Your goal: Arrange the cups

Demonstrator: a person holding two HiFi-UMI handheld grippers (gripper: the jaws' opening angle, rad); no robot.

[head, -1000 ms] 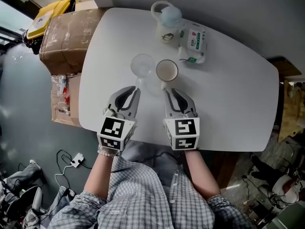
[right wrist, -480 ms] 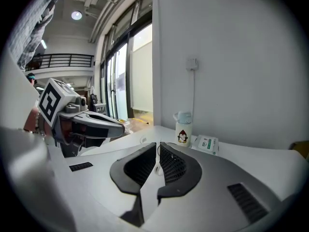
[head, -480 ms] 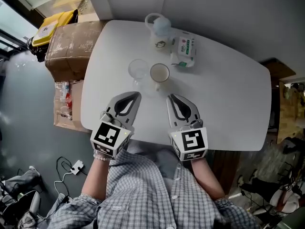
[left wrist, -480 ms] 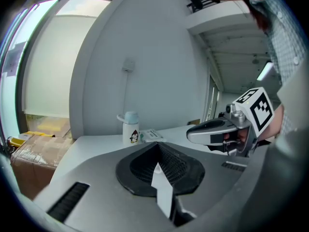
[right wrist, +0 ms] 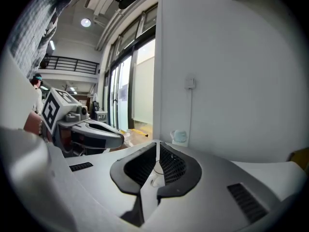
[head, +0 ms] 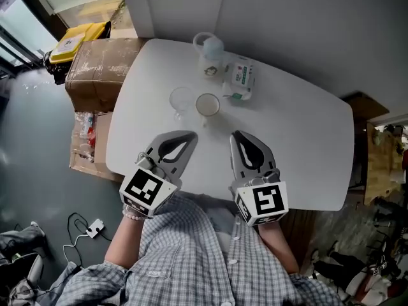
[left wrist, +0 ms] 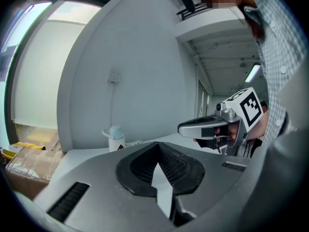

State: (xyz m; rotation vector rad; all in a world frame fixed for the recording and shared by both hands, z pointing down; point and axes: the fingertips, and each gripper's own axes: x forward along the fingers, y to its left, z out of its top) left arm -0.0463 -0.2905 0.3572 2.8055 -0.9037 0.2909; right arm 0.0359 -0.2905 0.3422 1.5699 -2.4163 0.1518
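Grey checked cloth of the person's shirt (head: 191, 260) was seen nearest, at the bottom of the head view. Just beyond it, the left gripper (head: 190, 136) and the right gripper (head: 236, 135) were held side by side over the near part of the white tabletop (head: 306, 139). They were kept apart from each other, and both were pointed toward the far side.

In the left gripper view the jaws were seen closed. Their tips were met, only the hollow between the black pads was left open, and nothing was held there. In the right gripper view the jaws were also brought together, with no more than a thin slit between the tips, and nothing was gripped.

Beyond the grippers, near the middle of the tabletop, two cups were stood upright. A clear glass cup (head: 182, 99) was on the left and a white cup (head: 208, 104) on the right, just beside each other; whether they touched could not be told. Both were apart from the grippers.

Farther on, near the far edge, a white bottle (head: 210, 55) with a pale blue cap and a handle was placed. A flat packet (head: 240, 78) with green print was laid just to its right. Off the tabletop, on the left, a brown cardboard box (head: 95, 65) was seen beside it, with a yellow object (head: 80, 34) lying behind the box.
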